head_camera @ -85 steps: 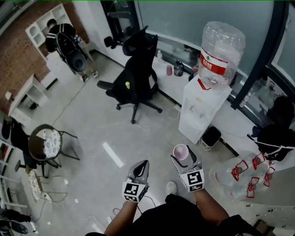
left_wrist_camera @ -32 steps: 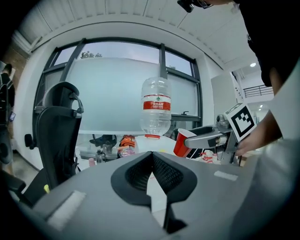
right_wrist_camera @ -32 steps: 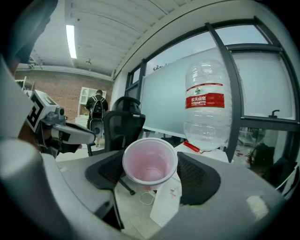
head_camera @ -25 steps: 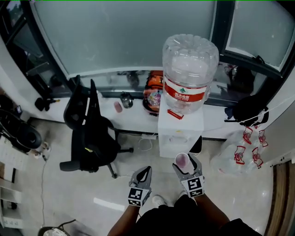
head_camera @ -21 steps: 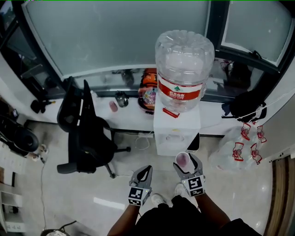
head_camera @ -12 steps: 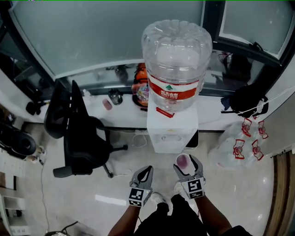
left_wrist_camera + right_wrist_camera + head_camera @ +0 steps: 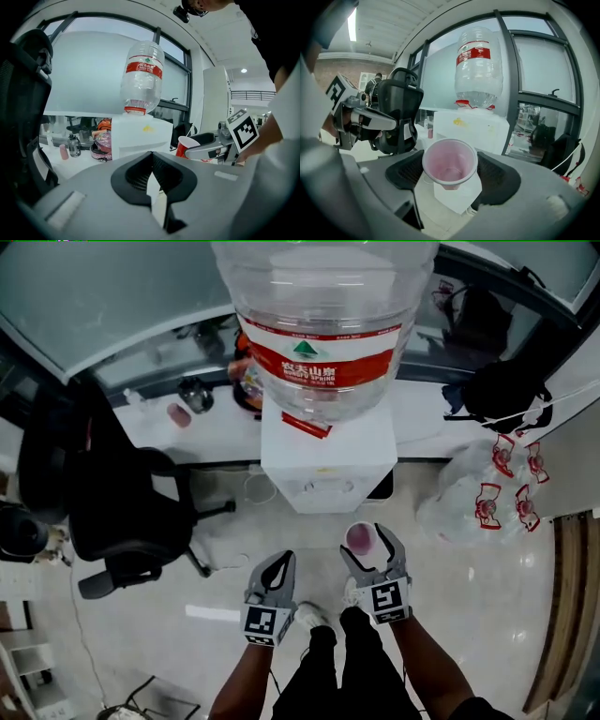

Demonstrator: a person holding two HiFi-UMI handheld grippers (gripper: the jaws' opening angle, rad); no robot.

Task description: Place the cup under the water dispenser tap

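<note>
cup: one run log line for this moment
right gripper: shut on cup, upright, empty | left gripper: shut, nothing held | water dispenser: ahead, cup not yet under tap

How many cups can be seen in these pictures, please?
1. The cup is held upright between the jaws of the right gripper, in front of the water dispenser. A small pink thing left of the dispenser is too small to identify.

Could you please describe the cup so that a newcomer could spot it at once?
Find the white water dispenser with the big clear bottle on top. Just in front of it, the right tongs hold the cup: the only red cup, white-rimmed and empty.
</note>
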